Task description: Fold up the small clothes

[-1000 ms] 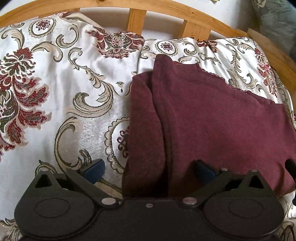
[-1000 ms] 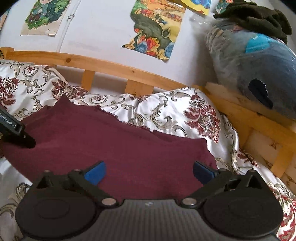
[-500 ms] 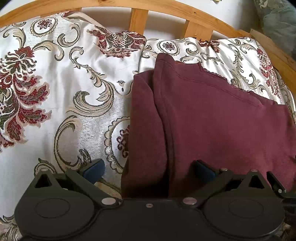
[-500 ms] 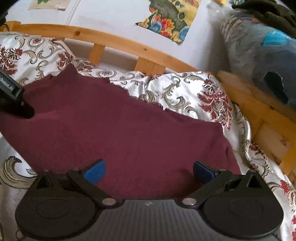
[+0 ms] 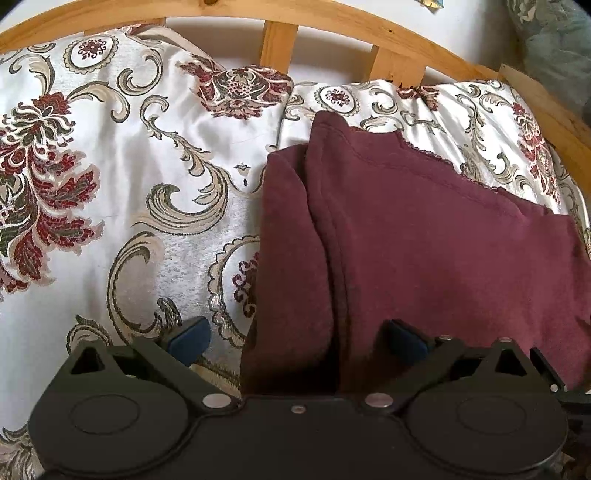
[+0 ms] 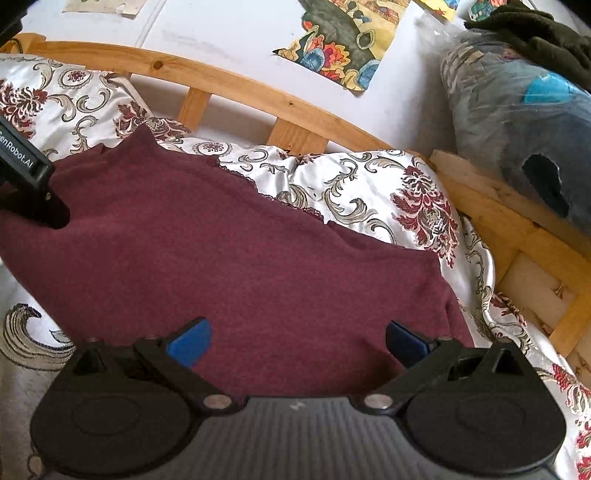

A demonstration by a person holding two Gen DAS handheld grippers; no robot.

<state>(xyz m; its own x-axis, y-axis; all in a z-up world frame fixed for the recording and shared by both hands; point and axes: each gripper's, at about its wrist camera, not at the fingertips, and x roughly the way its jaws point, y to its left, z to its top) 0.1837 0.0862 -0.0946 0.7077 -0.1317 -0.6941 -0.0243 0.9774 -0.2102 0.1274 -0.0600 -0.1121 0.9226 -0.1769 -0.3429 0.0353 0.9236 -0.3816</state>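
Observation:
A maroon garment (image 5: pixel 424 251) lies flat on a floral bedspread (image 5: pixel 122 177), its left edge folded over in a narrow strip. It also shows in the right wrist view (image 6: pixel 229 266), with a lace trim along its far edge. My left gripper (image 5: pixel 297 338) is open and empty, its jaws straddling the garment's near left edge, close above it. My right gripper (image 6: pixel 297 338) is open and empty above the garment's near edge. The left gripper's black body (image 6: pixel 27 181) shows at the left of the right wrist view, over the garment.
A wooden bed rail (image 5: pixel 332 22) with slats runs along the far side. A wooden frame (image 6: pixel 524 236) borders the right. A plastic-wrapped bundle (image 6: pixel 524 110) sits at the far right. Pictures (image 6: pixel 343 40) hang on the white wall.
Both grippers have come lower and nearer the garment, still open. The right view tilted down, with more of the garment in view. The garment has not moved.

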